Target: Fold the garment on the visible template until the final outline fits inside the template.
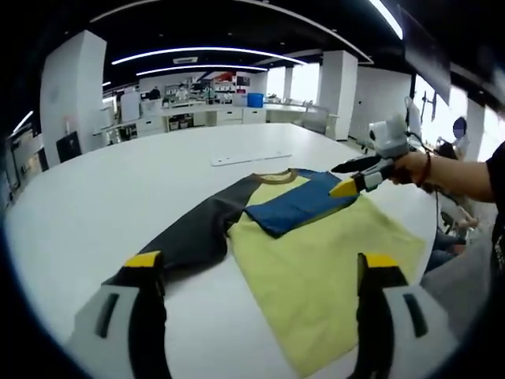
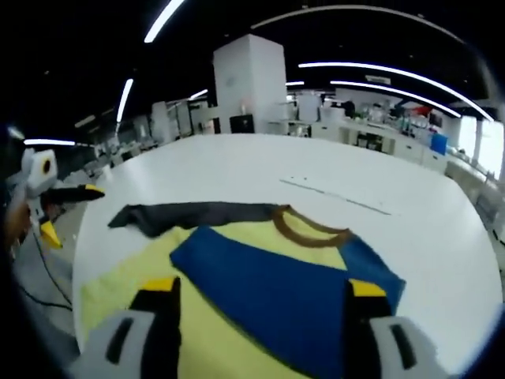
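Garment (image 1: 316,245) on table (image 1: 95,197): blue sleeve (image 1: 300,201) folded across chest; dark sleeve (image 1: 201,229) outstretched, long axis toward left gripper (image 1: 264,272), jaws open, nearer it. Right gripper (image 2: 256,296) open over blue sleeve.

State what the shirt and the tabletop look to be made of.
Shirt: soft knit fabric, likely cotton jersey; matte, lies limp, and its blue sleeve is folded flat across the yellow body. Brown collar looks ribbed, though too small to confirm. Tabletop: hard, smooth white laminate or painted board, faintly glossy; exact material unclear.
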Motion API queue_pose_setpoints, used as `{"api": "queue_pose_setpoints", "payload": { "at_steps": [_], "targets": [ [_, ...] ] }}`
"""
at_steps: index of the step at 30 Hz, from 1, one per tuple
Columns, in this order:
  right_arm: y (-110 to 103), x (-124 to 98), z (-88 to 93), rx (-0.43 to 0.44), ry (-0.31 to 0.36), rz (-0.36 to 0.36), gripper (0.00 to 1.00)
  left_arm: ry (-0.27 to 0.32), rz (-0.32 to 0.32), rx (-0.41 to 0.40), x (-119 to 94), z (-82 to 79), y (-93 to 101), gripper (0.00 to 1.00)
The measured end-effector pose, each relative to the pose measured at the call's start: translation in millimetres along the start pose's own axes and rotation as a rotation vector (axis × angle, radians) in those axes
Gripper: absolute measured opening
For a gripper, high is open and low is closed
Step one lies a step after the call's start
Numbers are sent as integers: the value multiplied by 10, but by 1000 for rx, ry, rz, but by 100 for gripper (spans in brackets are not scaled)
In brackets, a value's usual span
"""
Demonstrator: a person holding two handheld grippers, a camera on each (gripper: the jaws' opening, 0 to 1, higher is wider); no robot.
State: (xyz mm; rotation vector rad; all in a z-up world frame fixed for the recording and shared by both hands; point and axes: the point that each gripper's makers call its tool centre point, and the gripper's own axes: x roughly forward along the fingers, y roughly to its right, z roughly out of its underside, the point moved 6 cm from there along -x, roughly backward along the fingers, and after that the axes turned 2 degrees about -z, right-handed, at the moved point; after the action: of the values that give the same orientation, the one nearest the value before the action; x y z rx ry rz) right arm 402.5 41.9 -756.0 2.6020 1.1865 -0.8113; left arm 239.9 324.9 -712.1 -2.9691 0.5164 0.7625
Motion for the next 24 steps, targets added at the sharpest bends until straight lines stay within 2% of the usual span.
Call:
{"api": "queue_pose_setpoints", "payload": {
  "at_steps": [3,11,19,22,24],
  "targets": [
    [80,-150,115,-11,-2,24,75,-1,-1,1,3,4,-36,99],
    [354,-414,378,-15,-36,92,66,-2,0,5,12,-13,-6,99],
    [572,-490,551,-37,-70,130,40,-5,0,5,22,-15,30,99],
    [619,-512,631,-41,-101,136,27,-6,-2,3,18,-18,44,99],
    [620,-505,697,-52,-128,138,24,-6,-4,1,15,-20,48,99]
  ]
}}
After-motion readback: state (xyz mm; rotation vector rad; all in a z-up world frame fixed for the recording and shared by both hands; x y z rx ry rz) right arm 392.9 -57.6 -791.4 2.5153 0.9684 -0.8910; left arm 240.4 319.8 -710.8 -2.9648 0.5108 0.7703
